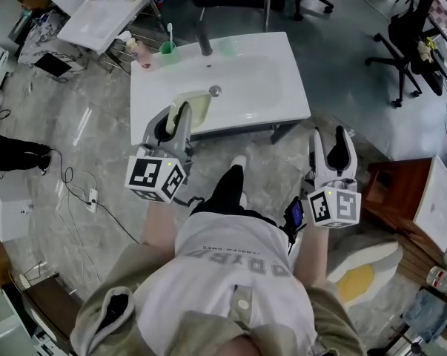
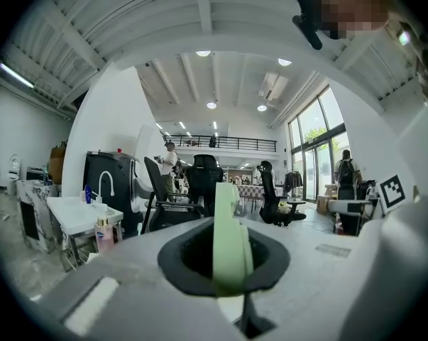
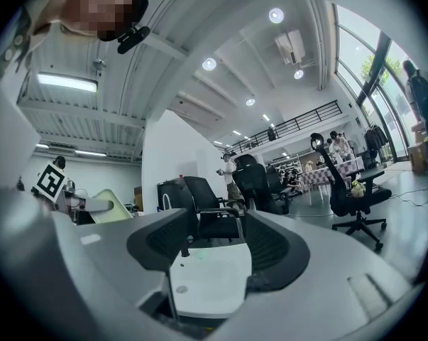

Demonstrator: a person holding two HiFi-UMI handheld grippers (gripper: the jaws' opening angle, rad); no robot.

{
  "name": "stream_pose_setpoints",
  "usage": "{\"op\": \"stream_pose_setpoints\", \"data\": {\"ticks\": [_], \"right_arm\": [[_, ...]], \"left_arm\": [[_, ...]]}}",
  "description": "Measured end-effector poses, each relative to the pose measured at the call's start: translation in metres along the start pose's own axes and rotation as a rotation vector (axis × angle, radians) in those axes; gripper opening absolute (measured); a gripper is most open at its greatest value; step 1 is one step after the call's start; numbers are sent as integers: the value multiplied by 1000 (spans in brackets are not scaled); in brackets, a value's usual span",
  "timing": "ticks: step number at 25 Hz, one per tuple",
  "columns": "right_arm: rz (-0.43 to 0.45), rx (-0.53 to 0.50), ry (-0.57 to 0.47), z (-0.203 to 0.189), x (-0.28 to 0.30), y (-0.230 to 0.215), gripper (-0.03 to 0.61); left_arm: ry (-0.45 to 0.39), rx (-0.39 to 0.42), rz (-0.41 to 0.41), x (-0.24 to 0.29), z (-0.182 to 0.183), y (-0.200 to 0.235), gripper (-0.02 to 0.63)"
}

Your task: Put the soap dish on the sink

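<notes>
Two grippers show: my left gripper [image 1: 177,124] pinches the pale green soap dish [image 1: 196,108] on edge over the near left part of the sink [image 1: 286,99]. My right gripper [image 1: 334,143] is empty, jaws apart. I'd lay the dish flat on the rim before letting go.

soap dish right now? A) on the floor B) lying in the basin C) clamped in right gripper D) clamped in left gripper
D: the left gripper is shut on the pale green soap dish, seen edge-on between its jaws; the right gripper stands open and empty.
</notes>
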State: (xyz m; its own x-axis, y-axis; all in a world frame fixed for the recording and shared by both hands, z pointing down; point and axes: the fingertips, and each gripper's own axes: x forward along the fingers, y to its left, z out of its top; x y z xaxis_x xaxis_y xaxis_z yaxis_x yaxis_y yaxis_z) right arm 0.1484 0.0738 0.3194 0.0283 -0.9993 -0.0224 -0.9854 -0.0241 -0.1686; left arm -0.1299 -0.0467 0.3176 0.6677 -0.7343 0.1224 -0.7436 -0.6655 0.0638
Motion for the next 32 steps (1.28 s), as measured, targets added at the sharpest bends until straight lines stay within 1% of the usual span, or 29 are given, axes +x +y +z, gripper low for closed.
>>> {"op": "stream_pose_setpoints", "data": {"ticks": [7, 21, 27, 32], "right_arm": [[-7, -7, 4, 1, 42, -14, 244], [-46, -22, -33, 21, 139, -41, 244], [-65, -21, -38, 23, 170, -45, 244], [-77, -10, -22, 17, 182, -47, 244]], "left_arm": [[1, -25, -38, 52, 0, 9, 14], [-32, -29, -115, 162, 29, 48, 14], [-42, -43, -146, 193, 36, 62, 14], [-26, -71, -163, 207, 29, 64, 14]]}}
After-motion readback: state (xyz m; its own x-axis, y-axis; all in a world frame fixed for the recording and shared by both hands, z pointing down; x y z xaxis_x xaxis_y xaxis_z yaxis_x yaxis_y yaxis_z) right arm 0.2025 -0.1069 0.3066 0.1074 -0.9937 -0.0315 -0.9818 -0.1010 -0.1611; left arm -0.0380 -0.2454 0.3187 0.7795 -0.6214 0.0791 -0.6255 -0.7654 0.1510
